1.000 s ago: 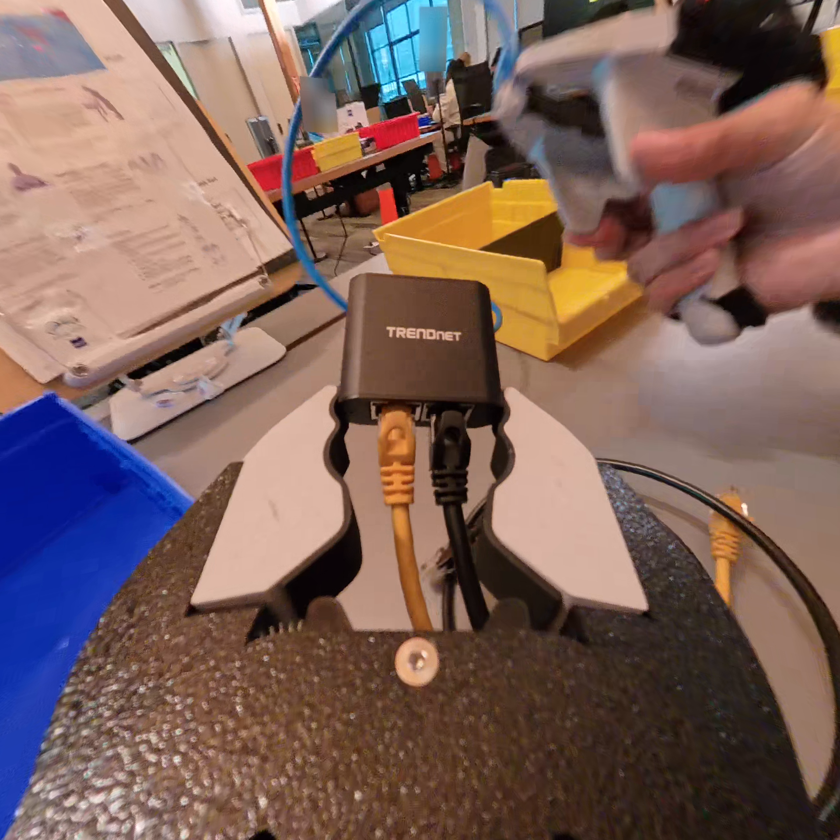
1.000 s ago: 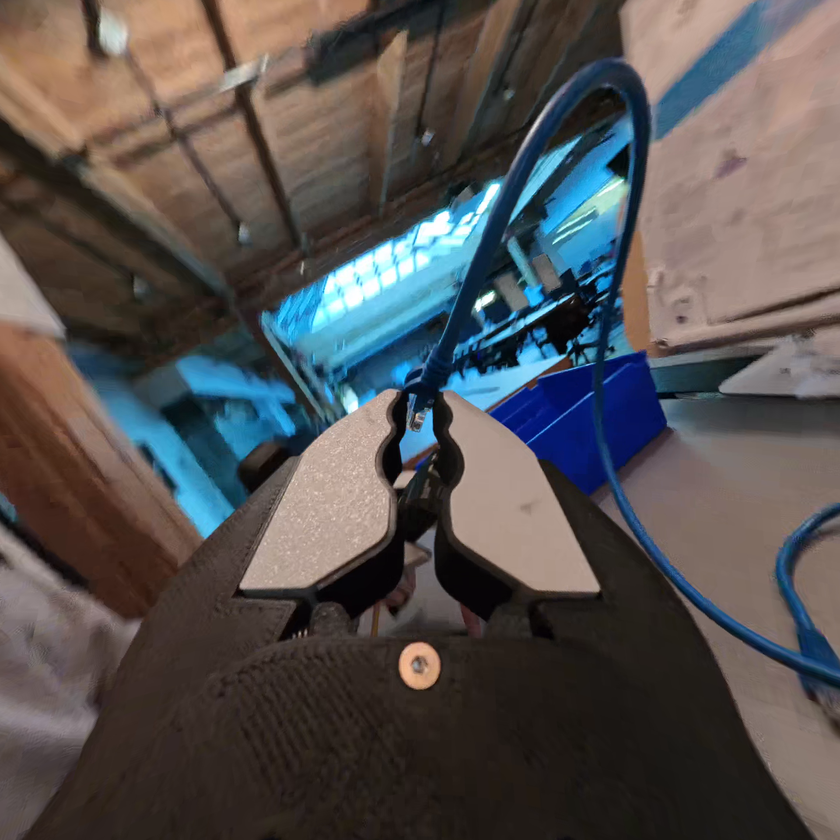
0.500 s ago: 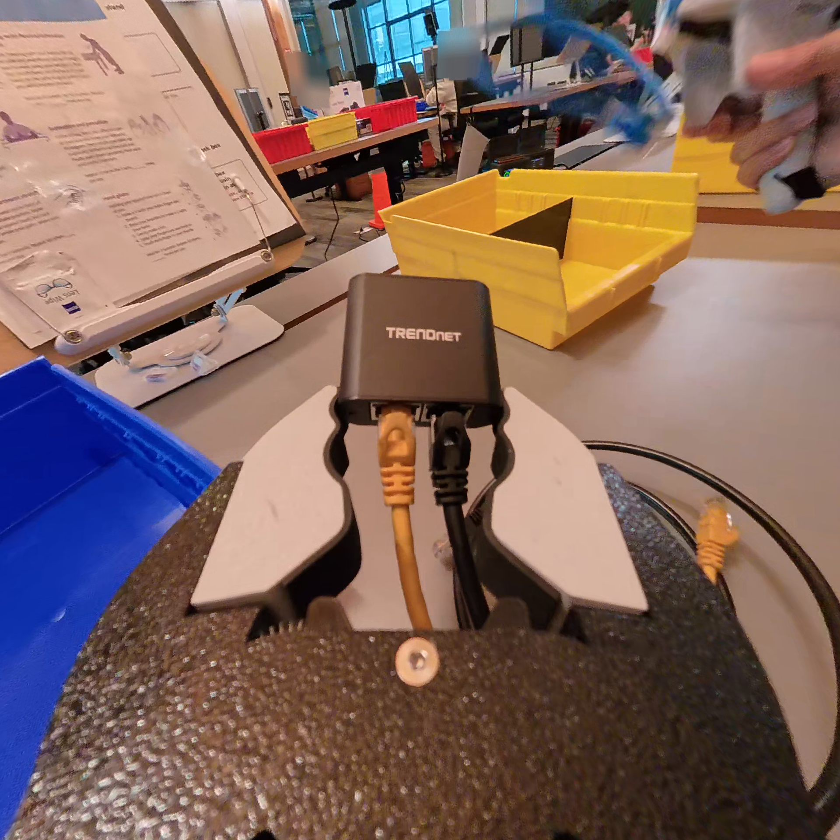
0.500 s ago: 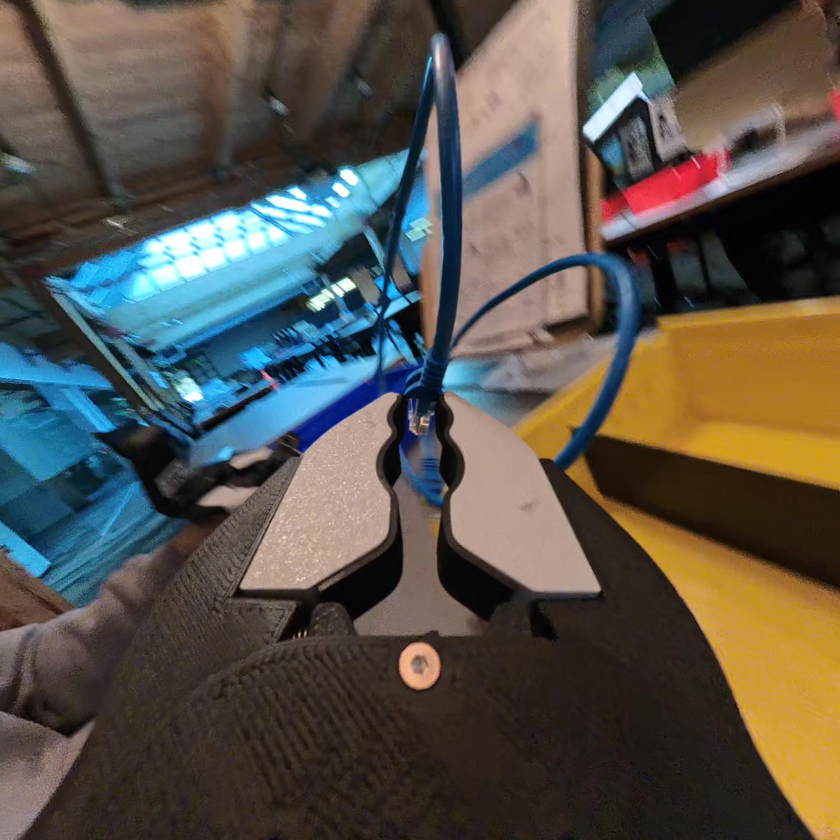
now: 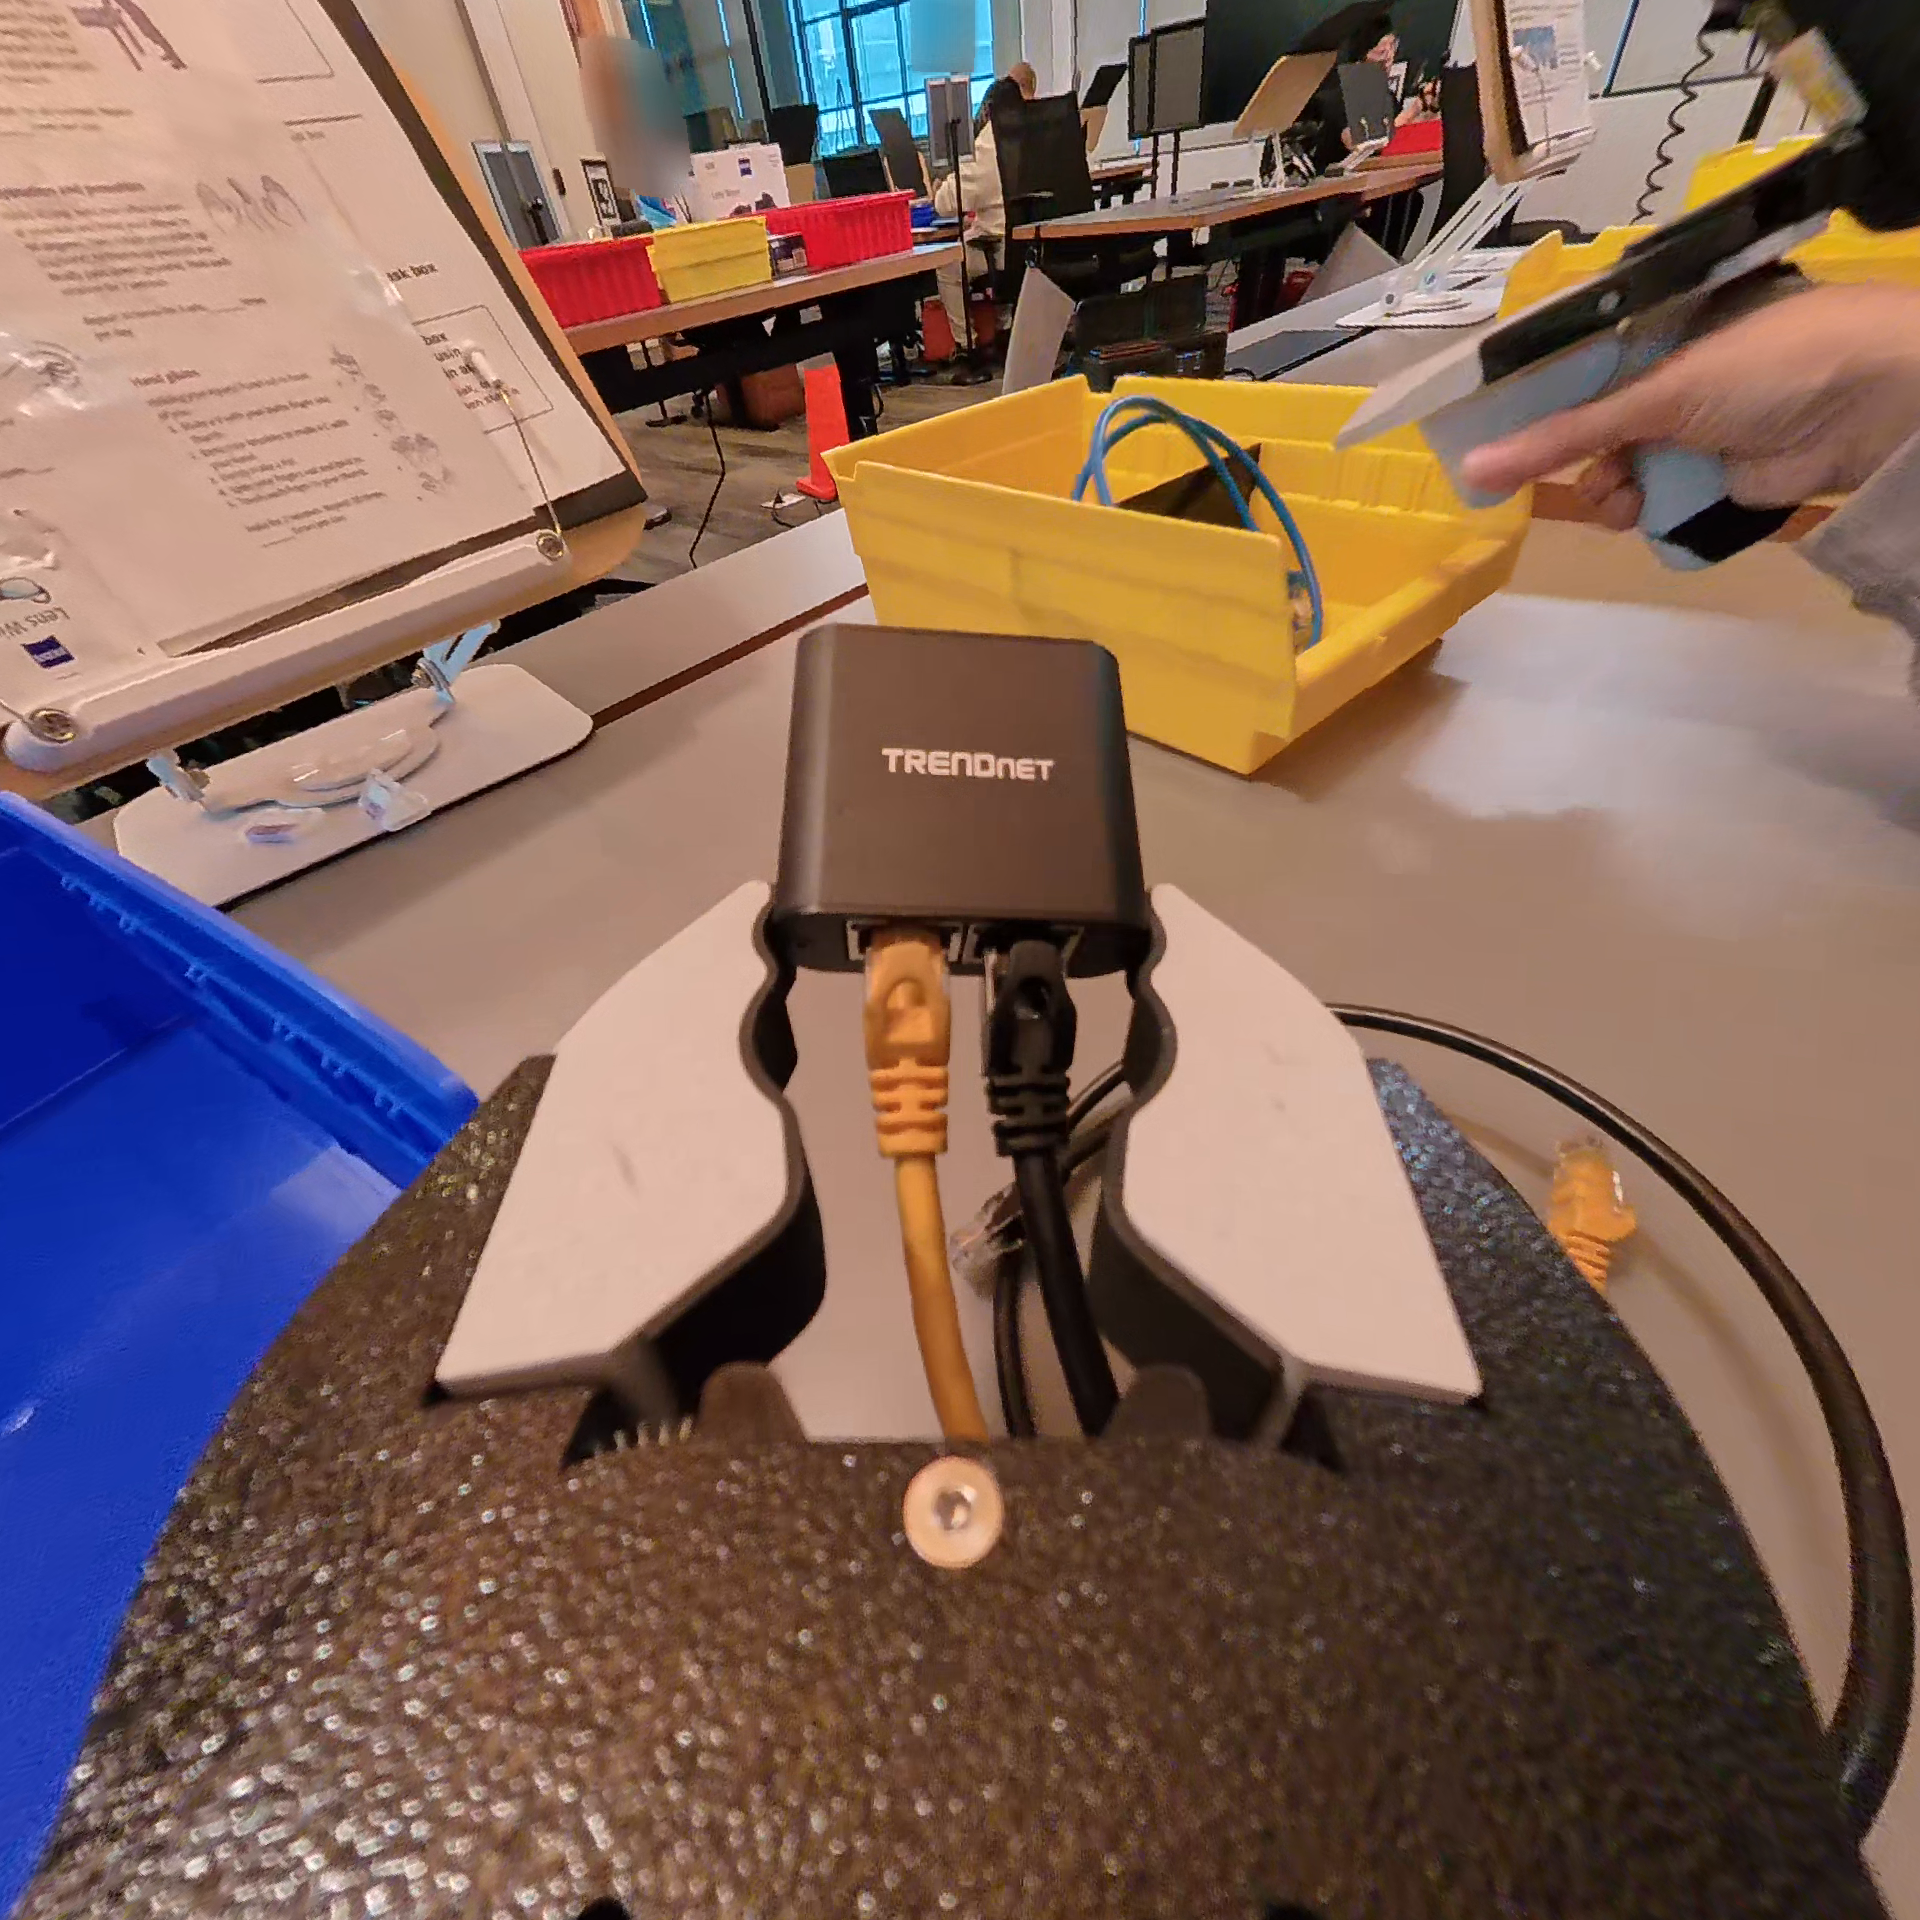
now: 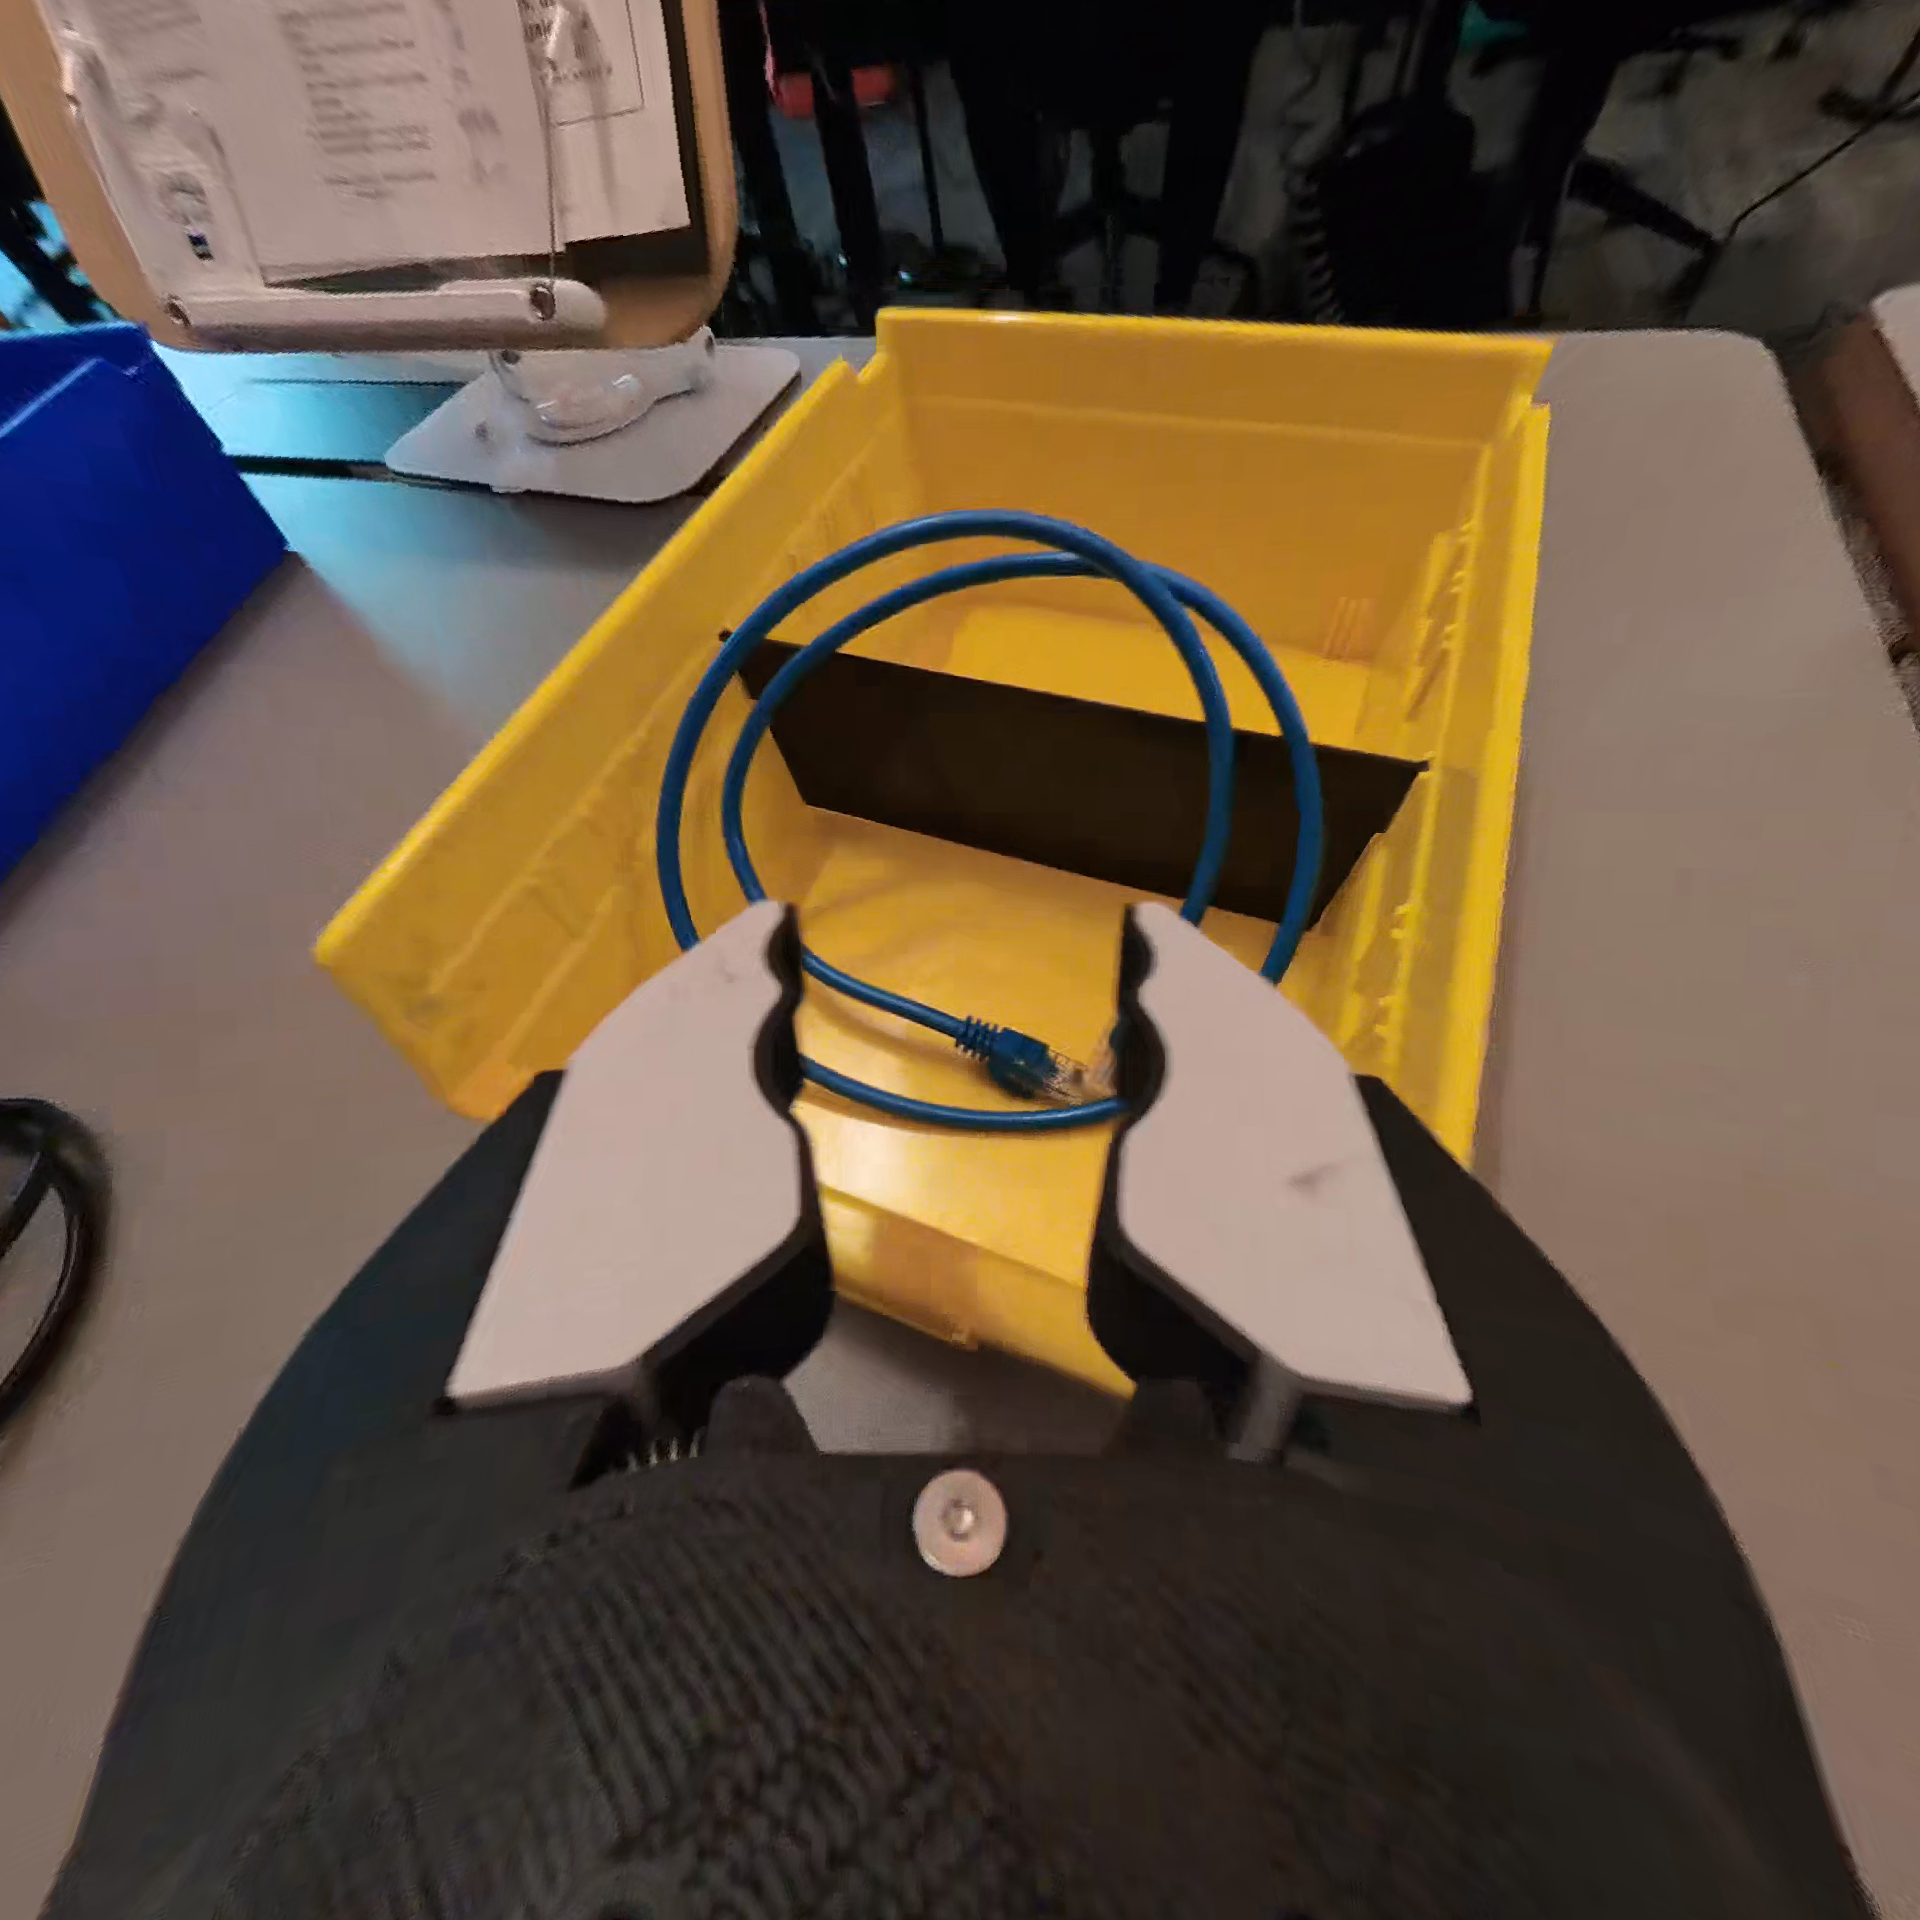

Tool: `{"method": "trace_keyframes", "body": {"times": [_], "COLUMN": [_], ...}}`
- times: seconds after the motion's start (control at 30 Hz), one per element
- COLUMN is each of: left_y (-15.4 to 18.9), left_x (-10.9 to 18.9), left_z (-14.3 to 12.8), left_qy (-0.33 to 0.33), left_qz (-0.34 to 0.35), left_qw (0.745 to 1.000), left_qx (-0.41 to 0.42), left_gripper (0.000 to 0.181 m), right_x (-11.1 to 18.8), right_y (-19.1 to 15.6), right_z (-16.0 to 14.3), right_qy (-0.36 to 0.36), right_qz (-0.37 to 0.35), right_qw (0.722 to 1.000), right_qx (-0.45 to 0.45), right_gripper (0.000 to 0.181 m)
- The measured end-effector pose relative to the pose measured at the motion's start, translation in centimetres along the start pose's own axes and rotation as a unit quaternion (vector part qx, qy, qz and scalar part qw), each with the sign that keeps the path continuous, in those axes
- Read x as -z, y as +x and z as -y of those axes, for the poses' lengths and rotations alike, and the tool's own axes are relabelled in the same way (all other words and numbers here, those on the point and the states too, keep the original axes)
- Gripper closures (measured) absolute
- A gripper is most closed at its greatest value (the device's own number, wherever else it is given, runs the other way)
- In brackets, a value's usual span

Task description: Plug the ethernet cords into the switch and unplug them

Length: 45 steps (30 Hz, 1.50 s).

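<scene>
Room: open workshop with long benches, red and yellow bins far off, and people seated at the far side.
Desk: grey desk [image 5: 1507,831] carrying a blue bin [image 5: 156,1195] at near left, a yellow bin [image 6: 1091,447] farther right, and a tilted document stand [image 5: 260,364] at far left.
Switch: small black switch [image 5: 961,779] lying flat on the desk, its sides clamped between the fingers of the left gripper [image 5: 961,925].
Plugged cords: orange cord [image 5: 909,1049] in the left port and black cord [image 5: 1029,1049] just beside it on the right, both seated.
Blue cord: blue cord [image 6: 987,748] coiled loose in the yellow bin, draped over the black divider [image 6: 1070,790], its plugs in the near compartment.
Right gripper: right gripper [image 6: 961,977] spread wide and empty, hovering over the bin's near end.
Step in hand: likely the blue cord is put away, with the next unplugging to follow.
Doing it well: keep the left gripper firm on the switch; pinch one plug's boot close to the port, press the latch tab, and pull straight back, not up.
Risk: tugging on the cord itself could drag the switch loose.
Writing: white brand lettering on the switch top and printed sheets on the stand; contents left out.
</scene>
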<state>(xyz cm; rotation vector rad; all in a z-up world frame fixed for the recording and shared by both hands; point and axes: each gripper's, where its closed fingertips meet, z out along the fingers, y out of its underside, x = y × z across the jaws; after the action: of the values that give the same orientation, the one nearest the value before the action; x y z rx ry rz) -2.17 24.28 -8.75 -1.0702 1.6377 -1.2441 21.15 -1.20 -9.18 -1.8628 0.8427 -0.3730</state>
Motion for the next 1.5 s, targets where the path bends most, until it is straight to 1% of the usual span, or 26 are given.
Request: {"method": "trace_keyframes", "body": {"times": [0.03,0.07,0.1,0.13,0.2,0.27,0.33,0.4,0.5,0.53,0.6,0.67,0.77,0.83,0.9,0.97,1.0,1.03,1.07,1.13,1.2,1.27,1.3,1.4,1.43,1.5], "left_y": [0.0,0.1,0.3,0.4,0.6,0.8,0.9,0.8,0.4,0.5,1.0,1.2,1.2,1.6,2.0,2.0,1.9,2.0,2.3,3.0,4.0,5.2,5.5,6.3,6.5,6.8], "left_x": [0.0,0.0,-0.1,-0.1,-0.3,-0.4,-0.3,-0.2,0.2,0.2,0.3,0.2,0.1,0.1,0.4,1.1,1.6,2.1,2.6,3.2,3.4,3.6,3.6,3.9,4.0,4.1], "left_z": [-0.1,-0.1,-0.1,-0.1,-0.1,-0.1,0.3,0.9,1.5,1.8,2.4,2.5,2.4,2.2,1.6,1.0,1.5,2.3,3.1,4.5,5.2,5.1,4.8,3.7,3.4,2.8], "left_qy": [-0.003,-0.004,-0.004,-0.004,-0.003,-0.001,0.005,0.015,0.020,0.026,0.043,0.051,0.065,0.062,0.034,-0.007,-0.003,0.009,0.019,0.030,0.030,0.024,0.019,-0.004,-0.014,-0.028], "left_qz": [-0.002,-0.006,-0.010,-0.016,-0.024,-0.027,-0.021,-0.002,0.048,0.056,0.063,0.076,0.075,0.060,0.023,-0.006,-0.011,-0.019,-0.028,-0.043,-0.056,-0.081,-0.089,-0.115,-0.122,-0.132], "left_qw": [1.000,1.000,1.000,1.000,0.999,0.999,1.000,1.000,0.996,0.994,0.989,0.985,0.983,0.980,0.977,0.976,0.978,0.980,0.981,0.983,0.983,0.977,0.972,0.959,0.956,0.948], "left_qx": [0.001,0.002,0.006,0.012,0.024,0.028,0.019,-0.006,-0.070,-0.093,-0.129,-0.147,-0.156,-0.181,-0.208,-0.216,-0.209,-0.199,-0.189,-0.174,-0.170,-0.196,-0.215,-0.259,-0.267,-0.287], "left_gripper": [0.120,0.120,0.120,0.120,0.120,0.120,0.120,0.120,0.120,0.120,0.120,0.120,0.120,0.118,0.118,0.119,0.120,0.123,0.123,0.119,0.119,0.128,0.132,0.153,0.154,0.155], "right_x": [0.7,1.4,2.0,2.4,2.5,2.1,1.7,0.9,0.9,0.9,0.6,1.1,1.2,1.4,1.9,2.5,2.7,2.7,2.8,2.7,2.7,2.7,2.7,2.7,2.8,2.8], "right_y": [-0.2,-0.9,-2.5,-4.8,-11.2,-18.7,-25.7,-29.9,-33.7,-34.5,-35.3,-35.5,-35.5,-35.2,-34.4,-33.3,-32.8,-32.2,-31.8,-31.8,-32.6,-33.3,-33.7,-33.7,-33.6,-33.6], "right_z": [0.7,1.8,3.1,4.2,5.4,5.0,3.2,1.6,0.1,-0.4,-0.7,-0.2,-0.5,-0.6,-0.3,0.3,0.4,0.4,0.3,-0.1,-0.7,-1.7,-2.2,-2.7,-3.1,-3.5], "right_qy": [0.004,0.021,0.046,0.070,0.097,0.088,0.044,0.006,-0.018,-0.025,-0.013,0.025,0.042,0.052,0.071,0.089,0.099,0.108,0.112,0.120,0.136,0.136,0.133,0.124,0.116,0.108], "right_qz": [-0.011,-0.010,0.009,0.047,0.161,0.302,0.433,0.499,0.561,0.569,0.565,0.570,0.556,0.535,0.501,0.447,0.407,0.357,0.308,0.230,0.191,0.189,0.197,0.199,0.208,0.220], "right_qw": [1.000,0.999,0.998,0.996,0.982,0.949,0.899,0.860,0.810,0.803,0.808,0.807,0.826,0.843,0.855,0.863,0.862,0.854,0.839,0.792,0.741,0.709,0.701,0.686,0.680,0.678], "right_qx": [0.013,0.029,0.039,0.043,0.036,0.004,-0.046,-0.105,-0.170,-0.175,-0.165,-0.151,-0.078,0.007,0.109,0.218,0.287,0.362,0.434,0.553,0.629,0.666,0.672,0.689,0.693,0.693], "right_gripper": [0.106,0.101,0.103,0.106,0.109,0.112,0.116,0.119,0.124,0.129,0.139,0.156,0.157,0.157,0.157,0.157,0.157,0.157,0.157,0.157,0.157,0.157,0.157,0.157,0.157,0.157]}}
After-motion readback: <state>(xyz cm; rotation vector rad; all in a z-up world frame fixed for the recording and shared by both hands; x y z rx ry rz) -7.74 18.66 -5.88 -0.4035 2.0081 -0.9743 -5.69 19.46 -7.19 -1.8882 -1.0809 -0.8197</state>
